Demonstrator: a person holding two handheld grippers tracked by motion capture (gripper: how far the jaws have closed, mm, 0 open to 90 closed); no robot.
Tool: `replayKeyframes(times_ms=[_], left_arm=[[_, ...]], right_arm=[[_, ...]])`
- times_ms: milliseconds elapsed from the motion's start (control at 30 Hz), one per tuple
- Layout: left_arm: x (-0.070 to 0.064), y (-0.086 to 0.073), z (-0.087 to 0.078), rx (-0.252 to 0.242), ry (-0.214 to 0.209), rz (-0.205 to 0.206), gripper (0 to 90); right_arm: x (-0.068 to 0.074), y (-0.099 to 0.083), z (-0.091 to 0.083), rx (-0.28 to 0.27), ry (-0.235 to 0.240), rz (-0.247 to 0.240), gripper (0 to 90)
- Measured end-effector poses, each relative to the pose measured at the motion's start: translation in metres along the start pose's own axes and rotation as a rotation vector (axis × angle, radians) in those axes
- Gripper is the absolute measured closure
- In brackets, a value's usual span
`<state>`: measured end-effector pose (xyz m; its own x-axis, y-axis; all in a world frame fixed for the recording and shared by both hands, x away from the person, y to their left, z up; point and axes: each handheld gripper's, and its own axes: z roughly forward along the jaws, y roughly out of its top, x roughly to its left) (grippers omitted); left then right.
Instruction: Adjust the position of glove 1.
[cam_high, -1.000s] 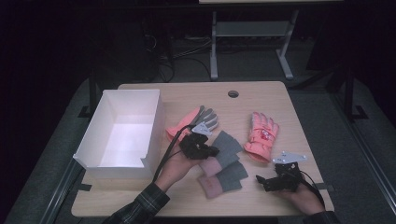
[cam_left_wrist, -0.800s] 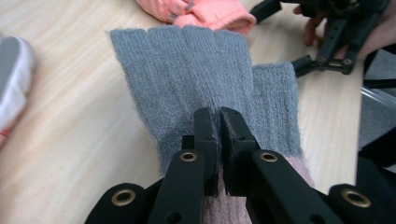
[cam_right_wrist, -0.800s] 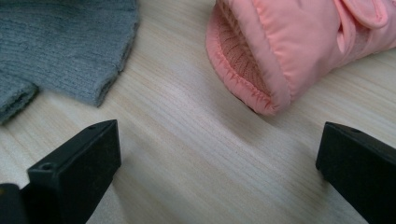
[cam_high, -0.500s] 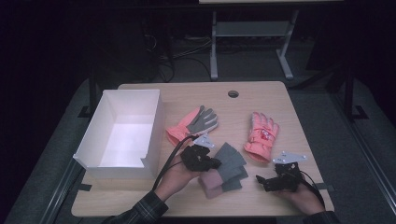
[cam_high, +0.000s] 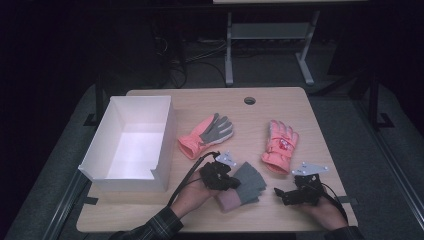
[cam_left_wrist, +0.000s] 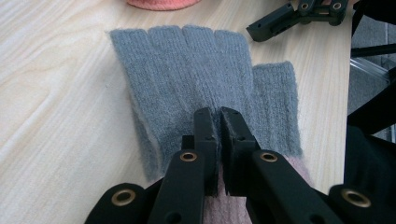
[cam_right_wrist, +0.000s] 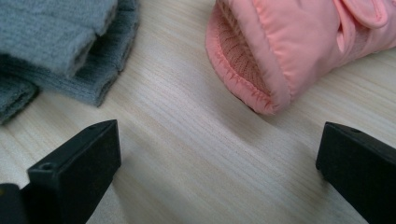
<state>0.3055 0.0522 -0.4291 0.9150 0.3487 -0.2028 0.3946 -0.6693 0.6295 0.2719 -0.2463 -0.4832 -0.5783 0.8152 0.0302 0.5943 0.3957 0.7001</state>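
Observation:
A grey knit glove (cam_left_wrist: 187, 70) with a pink cuff lies on a second grey one (cam_high: 247, 184) near the table's front edge. My left gripper (cam_left_wrist: 219, 115) is shut on its palm, pinching a fold of the knit; in the high view the left gripper (cam_high: 233, 182) sits at the pair's left side. To the right, my right gripper (cam_high: 281, 194) rests open on the wood. Its jaws (cam_right_wrist: 219, 140) stand wide apart with only bare table between them. A pink padded glove (cam_right_wrist: 289, 42) lies just beyond them, cuff toward me.
A white open box (cam_high: 165, 145) stands at the left of the table. A pink glove with a grey palm (cam_high: 206, 133) lies mid-table, and the pink padded glove (cam_high: 280, 145) to its right. A cable hole (cam_high: 249, 100) sits near the far edge.
My left gripper has drawn back toward the near edge and the grey gloves have shifted with it. The right gripper has stayed put.

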Motion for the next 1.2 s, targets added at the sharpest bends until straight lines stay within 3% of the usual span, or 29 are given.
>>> replayKeyframes(times_ms=[467,567,600,633,700,867,933,1100,1200], left_arm=[[0.002,-0.005,0.013,0.055,-0.006,0.014,84.1],[0.002,-0.005,0.012,0.046,-0.007,0.014,77.3],[0.002,-0.005,0.010,0.039,-0.014,0.011,63.3],[0.002,-0.004,0.007,0.015,-0.010,0.003,56.6],[0.003,-0.003,0.006,0.013,-0.004,0.003,51.3],[0.006,-0.004,0.011,0.025,0.016,-0.001,27.8],[0.006,-0.005,0.014,0.046,0.011,0.003,26.4],[0.006,-0.008,0.022,0.047,0.042,0.006,17.5],[0.009,-0.009,0.023,0.048,0.026,-0.003,16.7]], right_arm=[[0.000,0.000,0.000,0.000,0.000,0.000,0.0],[0.000,0.000,0.000,0.000,0.000,0.000,0.0],[0.000,0.000,0.000,0.000,0.000,0.000,0.0],[0.000,0.000,0.000,0.000,0.000,0.001,0.0],[0.000,0.000,0.000,0.000,0.000,0.001,0.0],[0.000,0.000,0.000,0.000,0.000,0.001,0.0],[0.000,0.000,0.000,0.000,0.000,0.001,0.0],[0.000,0.000,0.000,0.000,0.000,0.001,0.0],[0.000,0.000,0.000,0.000,0.000,0.001,0.0]])
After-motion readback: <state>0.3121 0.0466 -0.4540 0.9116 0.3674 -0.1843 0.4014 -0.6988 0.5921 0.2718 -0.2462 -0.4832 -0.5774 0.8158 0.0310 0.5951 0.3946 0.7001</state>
